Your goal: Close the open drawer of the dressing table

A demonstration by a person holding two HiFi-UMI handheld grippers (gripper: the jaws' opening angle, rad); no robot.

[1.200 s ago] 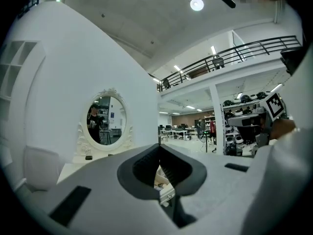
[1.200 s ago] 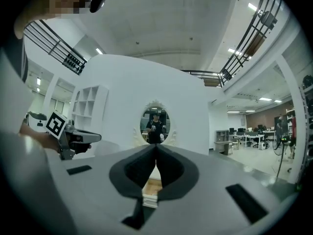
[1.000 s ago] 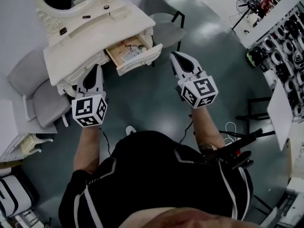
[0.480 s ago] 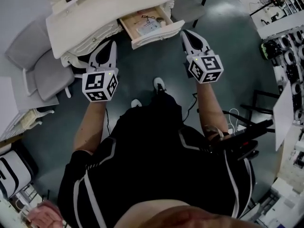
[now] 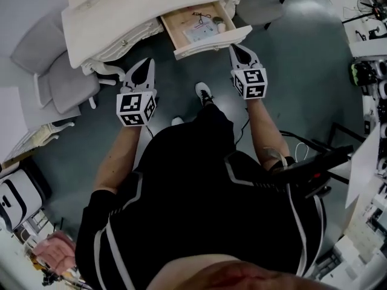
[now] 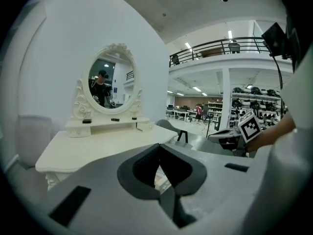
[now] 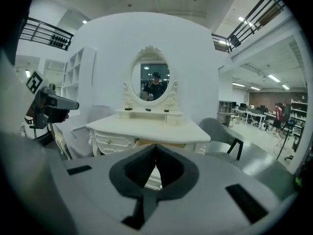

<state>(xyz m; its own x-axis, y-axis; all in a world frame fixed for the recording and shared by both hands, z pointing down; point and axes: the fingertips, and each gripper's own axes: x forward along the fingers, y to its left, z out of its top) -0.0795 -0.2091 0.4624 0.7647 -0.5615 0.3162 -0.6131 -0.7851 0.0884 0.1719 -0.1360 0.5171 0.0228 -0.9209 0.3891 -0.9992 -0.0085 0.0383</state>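
A cream dressing table (image 5: 139,11) stands at the top of the head view, its right-hand drawer (image 5: 208,40) pulled out, with small items inside. My right gripper (image 5: 236,48) is shut, empty, its tip just below the drawer's front panel near its right end. My left gripper (image 5: 146,65) is shut and empty too, hanging below the table's front edge, left of the drawer. The left gripper view shows the table top (image 6: 98,146) and its oval mirror (image 6: 108,86). The right gripper view faces the table (image 7: 146,129) head-on; the drawer (image 7: 151,180) shows through the jaw opening.
A grey chair (image 5: 51,71) stands left of the table, another grey chair (image 5: 257,5) to its right. A white cabinet edge (image 5: 24,144) lies at the far left. Cables and a black stand (image 5: 314,162) sit on the dark floor at right. The person's shoe (image 5: 204,93) is between the grippers.
The table and drawer have slid toward the top of the head view as the person stepped closer. Both grippers have come nearer the table, the right one up to the drawer front.
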